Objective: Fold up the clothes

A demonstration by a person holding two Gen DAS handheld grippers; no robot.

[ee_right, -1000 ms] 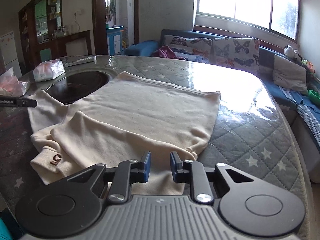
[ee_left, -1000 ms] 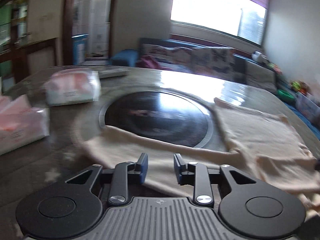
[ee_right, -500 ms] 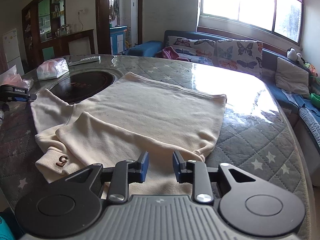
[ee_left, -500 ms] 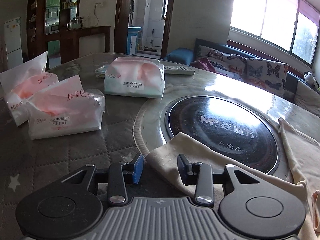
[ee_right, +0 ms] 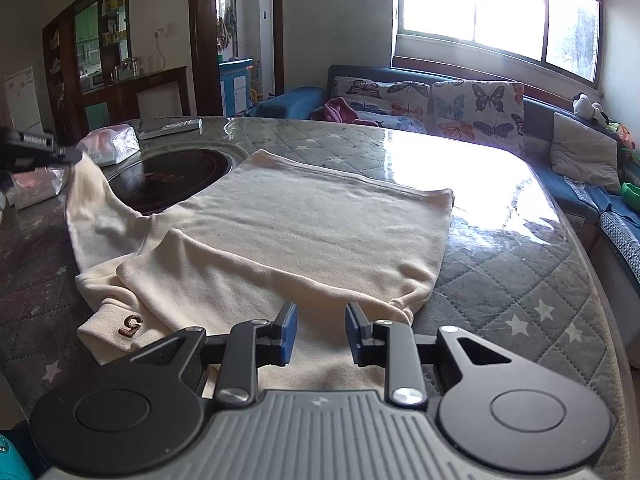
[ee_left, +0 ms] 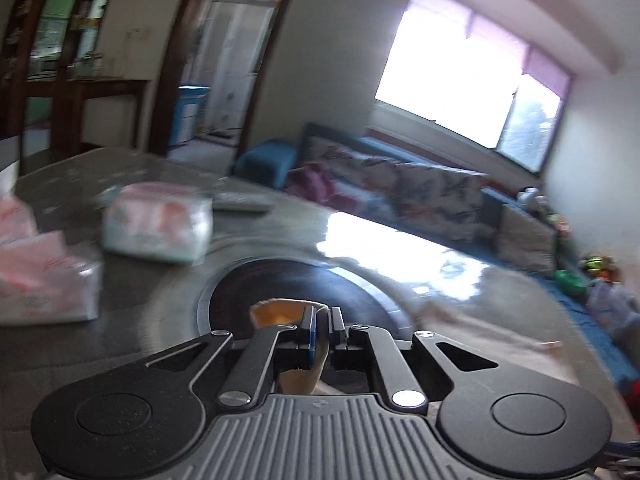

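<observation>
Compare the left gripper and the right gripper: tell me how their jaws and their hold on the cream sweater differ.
The left gripper has its jaws nearly closed on a cream sleeve end; the right gripper has its jaws open with nothing between them. The left gripper lifts its sleeve off the table; the right gripper hangs over the sweater, which lies flat there. Both have black arms and blue pads.

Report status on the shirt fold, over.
Left gripper shut on cream shirt sleeve, lifted. Right gripper open over the near hem. Tissue packs sit beyond the sleeve.
</observation>
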